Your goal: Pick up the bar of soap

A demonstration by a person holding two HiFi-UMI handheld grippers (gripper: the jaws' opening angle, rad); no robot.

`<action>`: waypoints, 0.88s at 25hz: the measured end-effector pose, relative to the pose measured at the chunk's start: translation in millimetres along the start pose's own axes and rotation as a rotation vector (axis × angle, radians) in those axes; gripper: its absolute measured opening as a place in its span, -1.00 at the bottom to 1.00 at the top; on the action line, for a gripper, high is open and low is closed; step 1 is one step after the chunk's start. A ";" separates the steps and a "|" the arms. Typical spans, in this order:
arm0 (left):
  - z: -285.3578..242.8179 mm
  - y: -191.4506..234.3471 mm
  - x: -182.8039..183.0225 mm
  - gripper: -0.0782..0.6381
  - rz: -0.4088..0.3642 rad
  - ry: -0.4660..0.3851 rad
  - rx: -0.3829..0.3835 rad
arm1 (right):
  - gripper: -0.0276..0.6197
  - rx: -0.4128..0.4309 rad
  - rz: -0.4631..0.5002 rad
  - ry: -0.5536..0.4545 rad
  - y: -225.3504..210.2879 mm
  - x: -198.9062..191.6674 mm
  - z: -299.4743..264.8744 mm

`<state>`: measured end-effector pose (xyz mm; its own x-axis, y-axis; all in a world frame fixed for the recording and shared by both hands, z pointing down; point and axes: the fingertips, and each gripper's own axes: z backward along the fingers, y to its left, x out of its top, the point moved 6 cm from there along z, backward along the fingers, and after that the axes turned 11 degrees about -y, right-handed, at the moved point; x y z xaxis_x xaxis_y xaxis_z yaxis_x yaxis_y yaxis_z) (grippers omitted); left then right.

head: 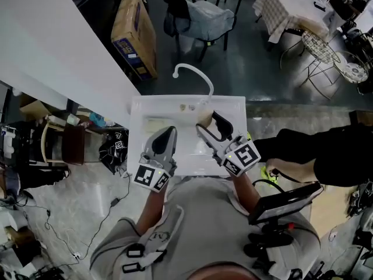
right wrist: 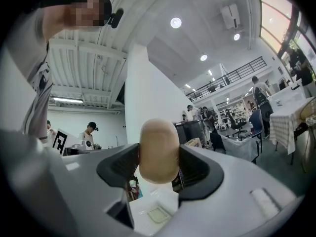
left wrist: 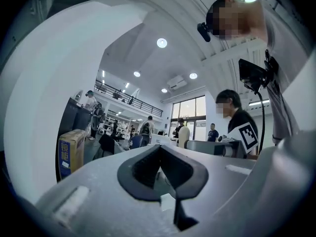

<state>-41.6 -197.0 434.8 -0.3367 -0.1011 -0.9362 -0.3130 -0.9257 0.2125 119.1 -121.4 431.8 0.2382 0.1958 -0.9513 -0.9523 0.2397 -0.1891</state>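
Note:
The bar of soap [right wrist: 159, 152] is a rounded tan oval, and my right gripper [right wrist: 159, 157] is shut on it, both dark pads pressing its sides. In the head view the soap [head: 204, 119] shows at the tip of my right gripper [head: 208, 122], lifted over the right part of the white sink [head: 140, 107]. My left gripper [head: 169, 132] hovers over the sink's front left. In the left gripper view my left gripper [left wrist: 160, 154] has its jaws together with nothing between them.
A white curved faucet [head: 192, 72] rises at the sink's back edge. A pale yellowish pad [head: 154, 125] lies in the left part of the sink. A cardboard box [head: 135, 37] and a chair [head: 201, 16] stand beyond it. A person in dark clothes [head: 315, 153] is at the right.

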 end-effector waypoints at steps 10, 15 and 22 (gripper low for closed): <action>14.9 -5.7 -0.4 -0.81 -0.002 0.020 0.030 | -0.13 -0.081 -0.005 0.102 -26.4 -40.0 15.3; 25.2 -1.1 -3.1 -0.81 -0.008 0.037 0.066 | -0.13 -0.179 0.005 0.198 -67.1 -80.7 31.8; 32.1 0.4 -6.2 -0.81 -0.012 0.055 0.105 | -0.13 -0.305 -0.012 0.298 -121.4 -143.2 44.1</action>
<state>-68.1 -185.1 449.7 -0.2837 -0.1133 -0.9522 -0.4087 -0.8840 0.2270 209.0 -136.7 601.7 0.2268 -0.0998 -0.9688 -0.9732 -0.0609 -0.2216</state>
